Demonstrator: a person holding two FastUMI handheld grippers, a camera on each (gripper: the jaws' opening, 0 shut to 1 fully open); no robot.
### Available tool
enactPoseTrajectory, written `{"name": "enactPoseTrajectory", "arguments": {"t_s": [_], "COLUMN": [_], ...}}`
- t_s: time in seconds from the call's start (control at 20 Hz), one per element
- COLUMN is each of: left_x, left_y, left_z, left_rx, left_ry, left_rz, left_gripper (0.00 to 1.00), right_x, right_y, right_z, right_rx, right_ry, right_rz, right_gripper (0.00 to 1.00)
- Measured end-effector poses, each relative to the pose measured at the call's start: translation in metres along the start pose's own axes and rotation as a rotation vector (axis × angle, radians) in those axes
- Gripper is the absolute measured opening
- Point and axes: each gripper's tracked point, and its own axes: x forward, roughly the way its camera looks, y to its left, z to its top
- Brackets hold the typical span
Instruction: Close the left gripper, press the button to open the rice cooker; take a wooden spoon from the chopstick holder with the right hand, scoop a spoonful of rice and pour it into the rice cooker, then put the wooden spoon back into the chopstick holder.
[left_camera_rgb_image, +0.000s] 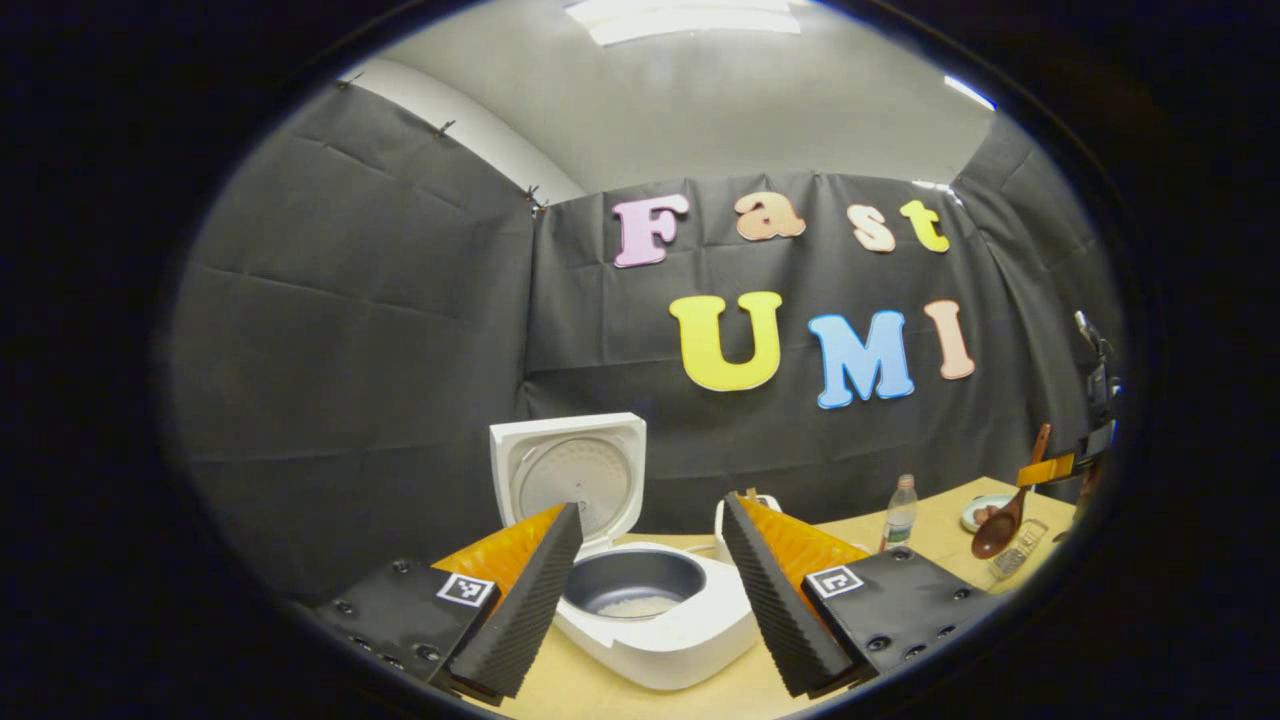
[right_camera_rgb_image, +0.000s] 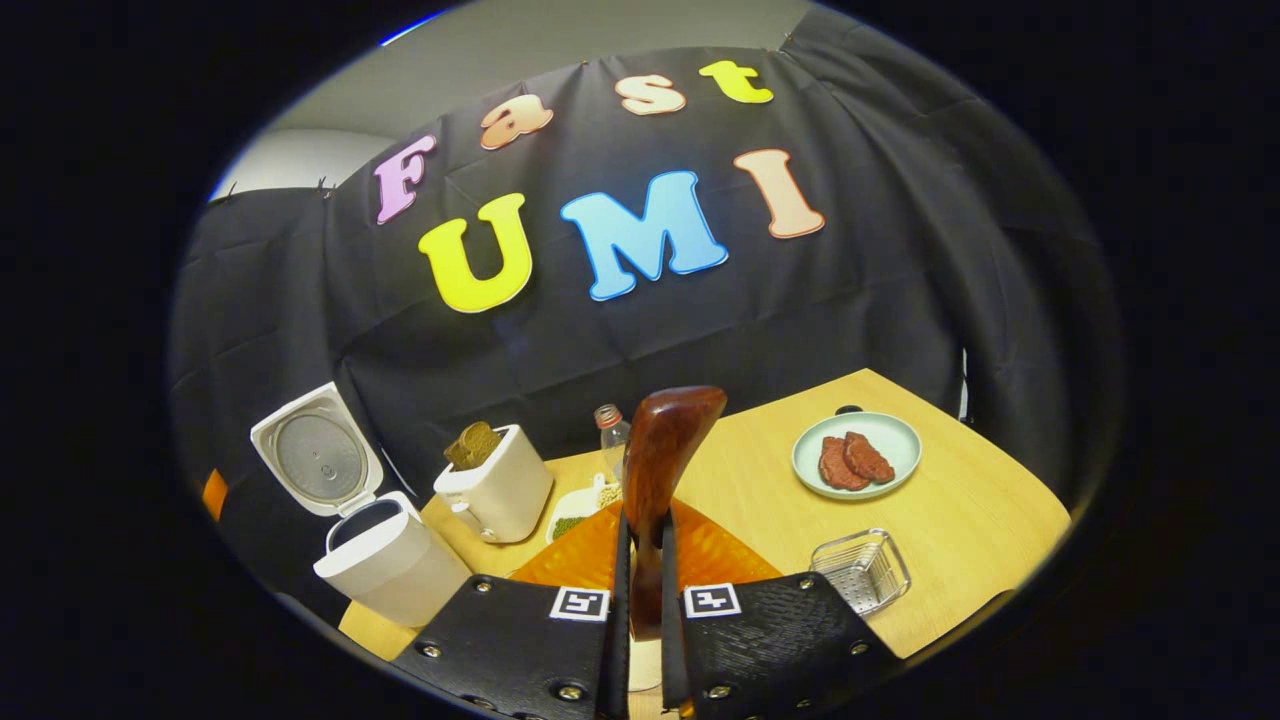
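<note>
The white rice cooker stands with its lid up, and some rice lies in the grey pot. My left gripper is open just in front of it, one finger on each side, holding nothing. My right gripper is shut on the handle of the wooden spoon, which points up and away above the table. The spoon and right gripper also show at the far right of the left gripper view. A clear chopstick holder lies on the table to the right.
A white toaster with bread stands right of the cooker, beside a small bottle and a white dish of grains. A plate of meat slices sits far right on the wooden table.
</note>
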Motion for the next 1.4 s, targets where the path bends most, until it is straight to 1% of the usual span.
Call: {"name": "enactPoseTrajectory", "arguments": {"t_s": [0.2, 0.25, 0.3, 0.6, 0.85, 1.05, 1.2, 1.25, 1.3, 1.4], "left_x": [-0.004, -0.005, -0.005, -0.012, -0.017, -0.020, -0.022, -0.024, -0.025, -0.025], "left_y": [0.026, 0.034, 0.040, 0.075, 0.090, 0.097, 0.096, 0.096, 0.093, 0.090], "left_z": [-0.008, -0.008, -0.009, -0.020, -0.023, -0.025, -0.028, -0.027, -0.028, -0.028], "left_rx": [0.011, 0.013, 0.018, 0.041, 0.044, 0.043, 0.022, 0.022, 0.024, 0.034], "left_ry": [0.009, 0.011, 0.014, 0.036, 0.047, 0.045, 0.048, 0.048, 0.046, 0.045], "left_rz": [0.016, 0.020, 0.026, 0.060, 0.074, 0.082, 0.084, 0.085, 0.083, 0.083], "left_gripper": [0.97, 0.94, 0.97, 0.98, 0.97, 0.97, 0.97, 0.94, 0.98, 0.97], "right_x": [0.014, 0.018, 0.022, 0.039, 0.047, 0.042, 0.036, 0.034, 0.032, 0.030], "right_y": [0.025, 0.029, 0.032, 0.048, 0.064, 0.087, 0.102, 0.105, 0.108, 0.112], "right_z": [-0.034, -0.042, -0.049, -0.090, -0.119, -0.130, -0.138, -0.139, -0.140, -0.142], "right_rx": [-0.022, -0.031, -0.037, -0.078, -0.136, -0.174, -0.143, -0.132, -0.113, -0.050], "right_ry": [0.043, 0.052, 0.062, 0.105, 0.128, 0.131, 0.157, 0.167, 0.179, 0.204], "right_rz": [0.018, 0.015, 0.015, 0.000, 0.006, 0.045, 0.089, 0.097, 0.109, 0.132], "right_gripper": [0.13, 0.13, 0.13, 0.13, 0.13, 0.13, 0.13, 0.13, 0.13, 0.13]}}
